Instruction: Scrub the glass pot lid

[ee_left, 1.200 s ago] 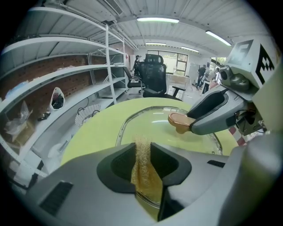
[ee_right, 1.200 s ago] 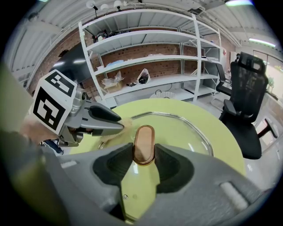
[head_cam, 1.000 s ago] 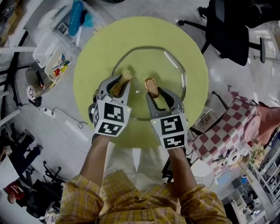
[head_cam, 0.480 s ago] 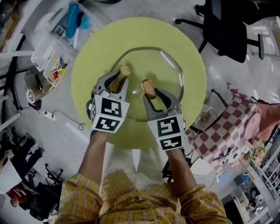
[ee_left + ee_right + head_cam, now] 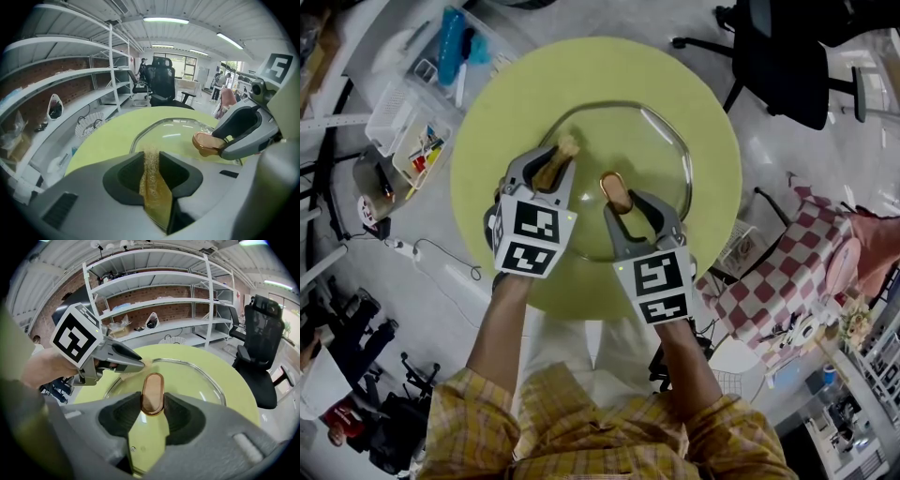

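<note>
Two-handed scrub: right gripper (image 5: 628, 204) fingers (image 5: 117, 418) grasp the glass lid (image 5: 670, 155) by its handle (image 5: 616, 187), left gripper (image 5: 553, 173) clenches a sponge (image 5: 566, 148); steady bracing looks key.

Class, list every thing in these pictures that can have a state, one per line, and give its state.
Glass pot lid: lying on the yellow-green table, handle up.
Lid handle: clamped between the right gripper's jaws.
Scouring pad: pinched in the left gripper, tip by the lid's rim.
Left gripper: shut on the scouring pad.
Right gripper: shut on the lid handle.
</note>
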The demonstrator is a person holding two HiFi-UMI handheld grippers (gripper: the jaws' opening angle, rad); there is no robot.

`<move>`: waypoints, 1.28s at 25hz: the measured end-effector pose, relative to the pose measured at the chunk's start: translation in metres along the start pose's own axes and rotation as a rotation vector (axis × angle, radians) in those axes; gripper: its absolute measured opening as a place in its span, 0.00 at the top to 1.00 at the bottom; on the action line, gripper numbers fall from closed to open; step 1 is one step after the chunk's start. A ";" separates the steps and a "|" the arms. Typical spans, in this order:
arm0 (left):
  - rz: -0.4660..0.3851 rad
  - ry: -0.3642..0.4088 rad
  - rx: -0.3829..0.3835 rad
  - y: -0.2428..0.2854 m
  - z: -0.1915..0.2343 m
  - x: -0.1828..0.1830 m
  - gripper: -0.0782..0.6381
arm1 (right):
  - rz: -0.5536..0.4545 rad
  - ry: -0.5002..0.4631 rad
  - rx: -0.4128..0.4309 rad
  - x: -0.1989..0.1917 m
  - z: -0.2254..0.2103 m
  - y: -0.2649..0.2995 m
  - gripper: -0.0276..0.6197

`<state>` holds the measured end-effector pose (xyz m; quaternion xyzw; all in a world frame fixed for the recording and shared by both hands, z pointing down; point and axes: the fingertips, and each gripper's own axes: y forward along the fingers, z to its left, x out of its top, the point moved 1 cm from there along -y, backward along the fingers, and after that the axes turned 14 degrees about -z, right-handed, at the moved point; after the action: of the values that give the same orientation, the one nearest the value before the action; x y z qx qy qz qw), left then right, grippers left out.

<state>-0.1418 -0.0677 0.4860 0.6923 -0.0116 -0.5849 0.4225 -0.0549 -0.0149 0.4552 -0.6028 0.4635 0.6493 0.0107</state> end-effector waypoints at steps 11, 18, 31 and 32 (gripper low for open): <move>-0.023 -0.008 -0.032 0.014 0.007 0.016 0.74 | -0.005 -0.004 0.005 0.000 0.000 0.000 0.72; -0.027 -0.036 -0.035 0.025 0.014 0.023 0.74 | -0.006 -0.004 0.010 0.000 0.000 0.000 0.72; -0.030 -0.015 -0.048 0.046 0.019 0.036 0.74 | -0.009 0.002 0.015 -0.001 -0.002 0.000 0.72; -0.028 0.000 -0.051 0.048 0.018 0.038 0.74 | -0.009 0.001 0.016 0.000 -0.001 0.000 0.72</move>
<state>-0.1222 -0.1281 0.4854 0.6815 0.0130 -0.5908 0.4316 -0.0540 -0.0159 0.4558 -0.6051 0.4660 0.6453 0.0182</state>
